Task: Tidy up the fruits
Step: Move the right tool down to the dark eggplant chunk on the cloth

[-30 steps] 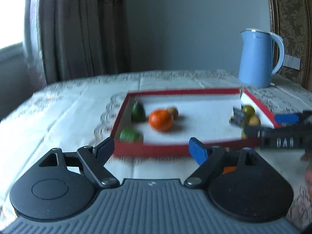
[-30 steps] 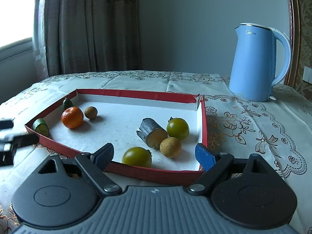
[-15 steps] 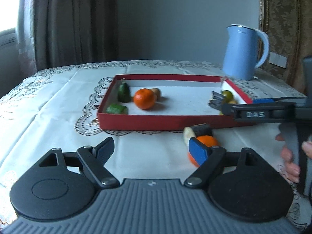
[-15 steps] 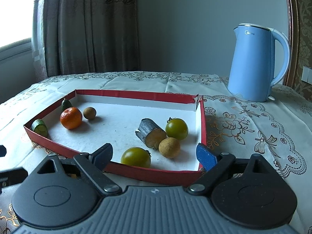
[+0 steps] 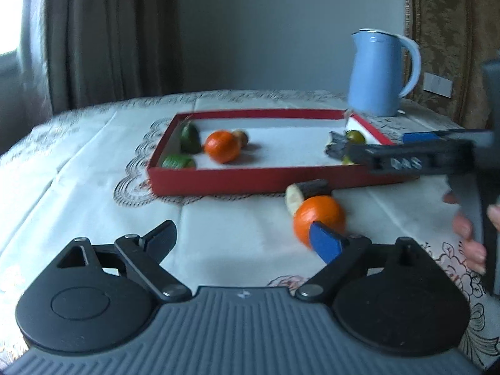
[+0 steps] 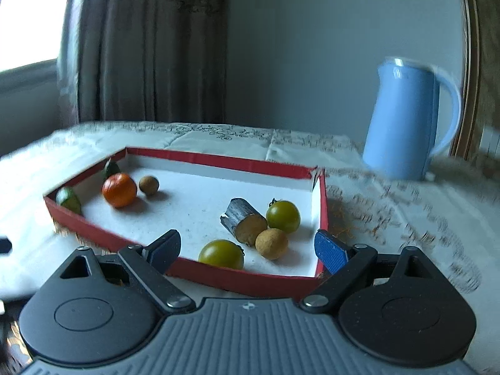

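Left hand-held gripper [image 5: 243,239] pulled back, jaws widening, empty, right hand-held gripper [image 6: 248,247] agape, two oranges [image 5: 319,220], tray [image 6: 243,273].

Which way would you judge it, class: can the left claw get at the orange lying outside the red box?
Probably yes. The left claw is open, and the orange sits on the cloth just ahead beside its blue finger, with nothing between them.

The left hand-held gripper [image 5: 242,239] drew back, its jaws just opening wider, empty.
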A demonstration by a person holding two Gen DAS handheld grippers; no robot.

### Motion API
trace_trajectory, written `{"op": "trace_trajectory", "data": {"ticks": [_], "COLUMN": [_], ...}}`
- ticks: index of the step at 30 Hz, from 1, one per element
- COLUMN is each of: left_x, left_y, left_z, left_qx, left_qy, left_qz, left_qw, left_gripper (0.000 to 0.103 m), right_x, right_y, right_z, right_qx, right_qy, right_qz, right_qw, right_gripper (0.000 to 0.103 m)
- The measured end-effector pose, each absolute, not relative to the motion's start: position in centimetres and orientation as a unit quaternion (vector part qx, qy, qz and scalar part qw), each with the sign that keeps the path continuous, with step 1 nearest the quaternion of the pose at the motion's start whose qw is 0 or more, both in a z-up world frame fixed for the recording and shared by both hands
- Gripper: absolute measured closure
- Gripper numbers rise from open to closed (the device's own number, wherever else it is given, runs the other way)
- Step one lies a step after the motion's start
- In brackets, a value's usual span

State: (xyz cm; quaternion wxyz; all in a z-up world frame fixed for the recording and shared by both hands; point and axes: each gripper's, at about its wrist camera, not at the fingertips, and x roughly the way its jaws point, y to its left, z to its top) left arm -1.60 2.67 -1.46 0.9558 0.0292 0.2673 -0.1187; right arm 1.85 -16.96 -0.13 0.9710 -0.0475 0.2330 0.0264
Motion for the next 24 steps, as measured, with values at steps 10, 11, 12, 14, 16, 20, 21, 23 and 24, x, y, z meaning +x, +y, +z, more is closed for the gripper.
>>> {"op": "trace_trajectory", "data": {"ticks": [10,11,12,14,16,20,21,23,24], "left_x": [-0.8,-0.7,-0.6,-0.2,0.0,-0.1,0.0,0.0,0.0], "left_y": [4.8,5.0,5.2,5.6,5.7,6.0,6.0,6.0,6.0], "left_z": [-1.7,-1.6,-1.6,-1.9,-2.0,-2.0,-2.0,-2.0,-2.0], "left_qx": [0.005,0.008,0.007,-0.004,-0.007,-0.013,-0.014,-0.016,-0.017], "left_qy": [0.282,0.281,0.282,0.296,0.302,0.298,0.297,0.298,0.298], "left_qz": [-0.086,-0.080,-0.078,-0.082,-0.077,-0.078,-0.078,-0.078,-0.075], "left_qw": [0.956,0.956,0.956,0.952,0.950,0.951,0.952,0.951,0.952], "left_gripper": [0.012,0.012,0.011,0.011,0.011,0.010,0.010,0.010,0.010], "right_x": [-1.7,-1.9,-2.1,-2.3,-1.8,-1.0,-0.7,-0.2,0.0], "right_y": [-14.2,-13.9,-13.7,-13.7,-14.0,-14.6,-14.8,-15.0,-14.9], "right_z": [-0.6,-0.5,-0.4,0.0,0.0,0.0,-0.1,-0.4,-0.5], "right_qx": [-0.106,-0.102,-0.098,-0.069,-0.041,-0.034,-0.018,0.007,0.011], "right_qy": [0.233,0.232,0.225,0.231,0.243,0.247,0.260,0.278,0.281], "right_qz": [0.091,0.110,0.124,0.177,0.196,0.142,0.151,0.166,0.165], "right_qw": [0.962,0.961,0.961,0.954,0.949,0.958,0.954,0.946,0.945], "right_gripper": [0.010,0.010,0.010,0.010,0.010,0.010,0.010,0.010,0.010]}}
